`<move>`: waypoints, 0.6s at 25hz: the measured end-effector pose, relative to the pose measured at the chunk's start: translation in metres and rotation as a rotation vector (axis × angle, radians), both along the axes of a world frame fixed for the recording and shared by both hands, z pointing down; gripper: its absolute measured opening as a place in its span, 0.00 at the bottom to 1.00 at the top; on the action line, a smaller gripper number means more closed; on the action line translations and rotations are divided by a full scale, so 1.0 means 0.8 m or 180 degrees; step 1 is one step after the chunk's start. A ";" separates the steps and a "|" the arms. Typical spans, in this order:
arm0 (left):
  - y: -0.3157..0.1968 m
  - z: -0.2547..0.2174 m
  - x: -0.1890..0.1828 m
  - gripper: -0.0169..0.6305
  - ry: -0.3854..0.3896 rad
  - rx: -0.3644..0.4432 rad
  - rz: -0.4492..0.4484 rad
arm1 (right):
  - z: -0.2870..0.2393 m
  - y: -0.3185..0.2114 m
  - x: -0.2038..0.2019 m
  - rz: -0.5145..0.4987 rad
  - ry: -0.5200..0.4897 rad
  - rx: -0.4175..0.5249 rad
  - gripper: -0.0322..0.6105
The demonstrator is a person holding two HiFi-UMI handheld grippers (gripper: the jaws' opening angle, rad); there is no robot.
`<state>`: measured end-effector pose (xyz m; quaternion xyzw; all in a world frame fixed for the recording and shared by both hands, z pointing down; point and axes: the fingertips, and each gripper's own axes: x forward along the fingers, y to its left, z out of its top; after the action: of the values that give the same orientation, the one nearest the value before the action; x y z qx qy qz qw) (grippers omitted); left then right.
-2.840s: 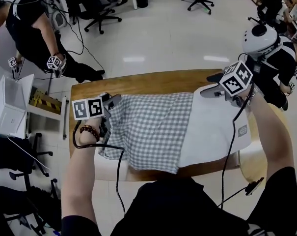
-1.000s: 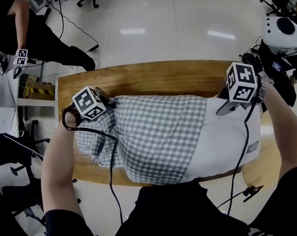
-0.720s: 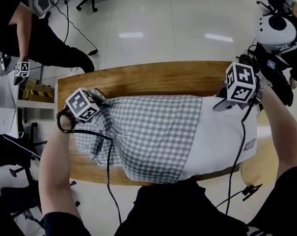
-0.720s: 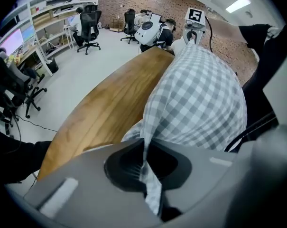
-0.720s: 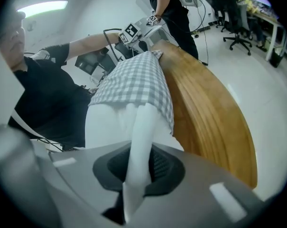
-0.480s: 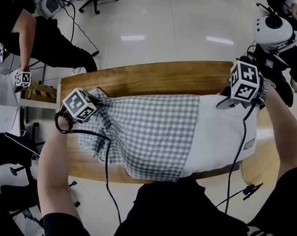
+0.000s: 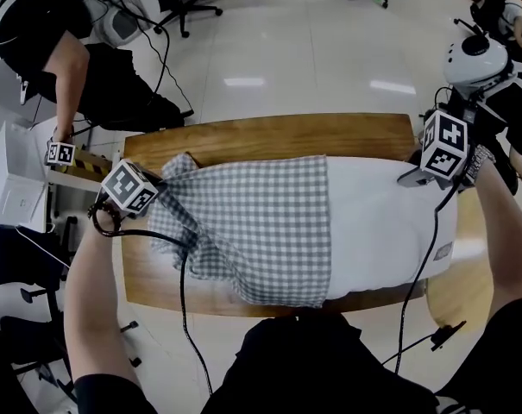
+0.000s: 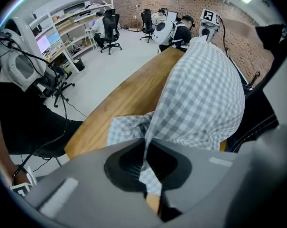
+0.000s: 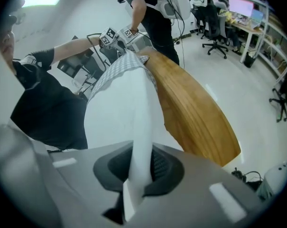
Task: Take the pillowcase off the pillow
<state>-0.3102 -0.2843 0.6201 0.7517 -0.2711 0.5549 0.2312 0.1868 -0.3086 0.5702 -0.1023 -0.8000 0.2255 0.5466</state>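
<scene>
— Grey-and-white checked pillowcase [image 7: 252, 222] covers the left part of the white pillow [image 7: 381, 227], which lies lengthwise on the wooden desk [image 7: 269, 136]. What's around it?
— A person in black [image 7: 62, 41] bends just beyond the desk's left end, near a white box [image 7: 15, 184]. Someone in a white helmet [image 7: 474, 59] is off the right end. Office chairs [image 7: 187, 7] stand well back on the pale floor.
— Open room?
— A bare strip of desk runs along the far edge. The pillow's near side reaches the front edge.
— The fingers?
— The left gripper [image 8: 145, 148] is clenched on a bunched fold at the pillowcase's left end. The right gripper [image 9: 138, 170] has just been closing its fingers, and they pinch the pillow's bare right corner.
— Anything hidden?
— The wearer's dark torso cuts off the desk's front middle, and the left gripper's cable [image 7: 181, 274] crosses the desk's front-left part
</scene>
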 end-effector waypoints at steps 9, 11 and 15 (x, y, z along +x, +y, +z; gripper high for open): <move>0.032 -0.025 -0.020 0.04 -0.0107 0.0134 -0.0124 | 0.006 -0.014 0.037 0.0285 0.0202 0.0438 0.10; 0.036 -0.028 -0.026 0.04 -0.0133 0.0175 -0.0175 | 0.009 -0.020 0.039 0.0330 0.0215 0.0521 0.10; 0.039 -0.024 -0.026 0.04 -0.0206 0.0265 -0.0139 | 0.013 -0.028 0.029 0.0295 0.0156 0.0722 0.19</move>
<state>-0.3311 -0.2529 0.6006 0.7363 -0.3176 0.5620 0.2029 0.2102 -0.3308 0.5808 0.0029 -0.8106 0.1610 0.5630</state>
